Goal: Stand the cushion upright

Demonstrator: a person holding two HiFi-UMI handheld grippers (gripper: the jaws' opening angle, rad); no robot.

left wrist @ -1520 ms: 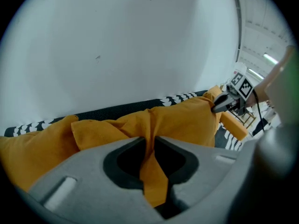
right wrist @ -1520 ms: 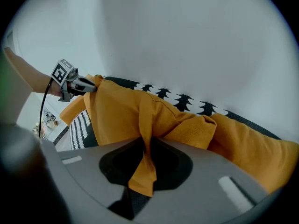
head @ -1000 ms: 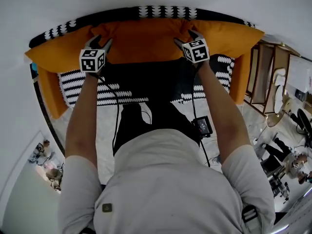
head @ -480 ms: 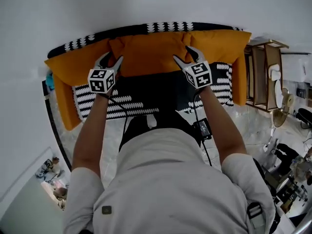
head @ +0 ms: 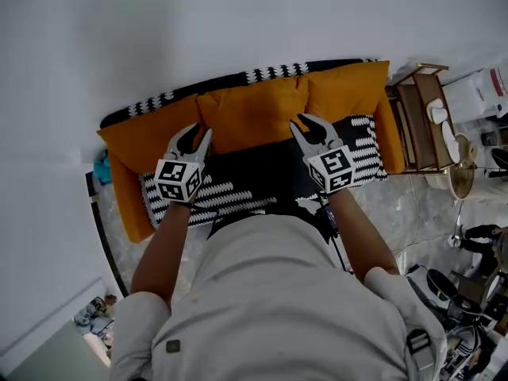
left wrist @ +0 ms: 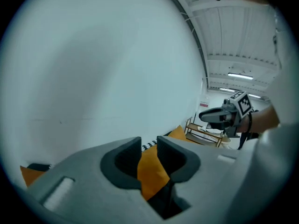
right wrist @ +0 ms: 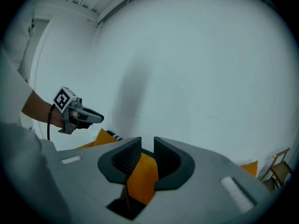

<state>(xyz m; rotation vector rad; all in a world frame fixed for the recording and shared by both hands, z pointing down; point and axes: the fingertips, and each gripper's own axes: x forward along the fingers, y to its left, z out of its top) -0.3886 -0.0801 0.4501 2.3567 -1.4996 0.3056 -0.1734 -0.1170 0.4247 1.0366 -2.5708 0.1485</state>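
Sofa (head: 127,205) with patterned throw (head: 198,198), cushion (head: 252,116)

Head view: from above the person's shoulders (head: 270,292), facing steeply down, well off the sofa (head: 127,198).
Left gripper view: close behind own jaws, facing the white wall (left wrist: 93,69).
Right gripper view: likewise, toward that same wall.
Shared: orange cushion (head: 254,113), seen in all three.

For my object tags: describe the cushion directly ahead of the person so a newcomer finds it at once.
An orange sofa stands against the white wall, with a black-and-white throw over its back and seat. Three orange cushions lean along the back: left cushion, middle cushion and right cushion. Yours is the middle one, the only one with a neighbour on each side.
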